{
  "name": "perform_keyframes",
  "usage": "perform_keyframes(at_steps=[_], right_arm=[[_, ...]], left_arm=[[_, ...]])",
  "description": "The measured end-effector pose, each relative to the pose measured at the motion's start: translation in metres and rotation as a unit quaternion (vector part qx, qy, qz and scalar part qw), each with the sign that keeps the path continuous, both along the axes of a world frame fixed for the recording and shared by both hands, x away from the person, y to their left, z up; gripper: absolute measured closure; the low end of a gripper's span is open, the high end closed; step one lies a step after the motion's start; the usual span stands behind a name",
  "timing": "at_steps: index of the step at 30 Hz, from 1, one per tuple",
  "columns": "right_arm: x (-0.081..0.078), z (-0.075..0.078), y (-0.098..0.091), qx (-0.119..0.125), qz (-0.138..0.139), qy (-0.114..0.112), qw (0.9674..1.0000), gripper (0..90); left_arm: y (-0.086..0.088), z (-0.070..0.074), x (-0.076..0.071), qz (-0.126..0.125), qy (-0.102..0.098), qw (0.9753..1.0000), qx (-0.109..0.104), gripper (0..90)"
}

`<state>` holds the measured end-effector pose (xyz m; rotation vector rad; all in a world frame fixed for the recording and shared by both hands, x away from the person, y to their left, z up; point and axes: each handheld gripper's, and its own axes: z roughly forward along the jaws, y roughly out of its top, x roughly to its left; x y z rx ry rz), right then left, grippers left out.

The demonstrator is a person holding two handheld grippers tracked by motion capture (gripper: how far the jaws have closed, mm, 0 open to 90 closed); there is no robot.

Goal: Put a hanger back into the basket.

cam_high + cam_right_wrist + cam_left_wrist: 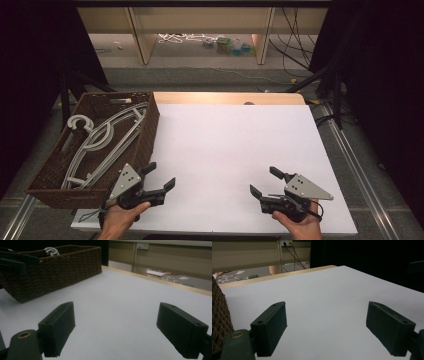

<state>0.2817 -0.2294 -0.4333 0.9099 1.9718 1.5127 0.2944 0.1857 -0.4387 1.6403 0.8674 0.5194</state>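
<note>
Left tongs (159,176): held low over the near left of the counter (230,150), jaws spread wide with nothing between them; they sit just beside the basket's near right corner, probably the handy side for reaching in.
Right tongs (265,181): near right of the counter, also spread apart and empty, angled toward the middle as if waiting to help.
Basket (148,131): dark woven one on the left edge of the counter, long side running near to far; in the right gripper view it stands well apart from those jaws.
Hangers (100,145): pale plastic ones lying loosely stacked inside the basket, hooks toward the far left, bars toward the near end, so the bars lie closest to the left tongs.
Counter surface: bare white in the middle, likely kept free as the place to lay a hanger.
</note>
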Motion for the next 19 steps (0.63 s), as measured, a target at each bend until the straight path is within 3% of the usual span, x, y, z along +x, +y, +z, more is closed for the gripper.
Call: perform_keyframes(at_steps=[19], right_arm=[[-0.0005,0.0006,0.0012,-0.006,-0.001,0.009,0.9999,16.0]], left_arm=[[-0.0023,-0.0018,0.0017,-0.008,-0.002,1.0,0.005,16.6]])
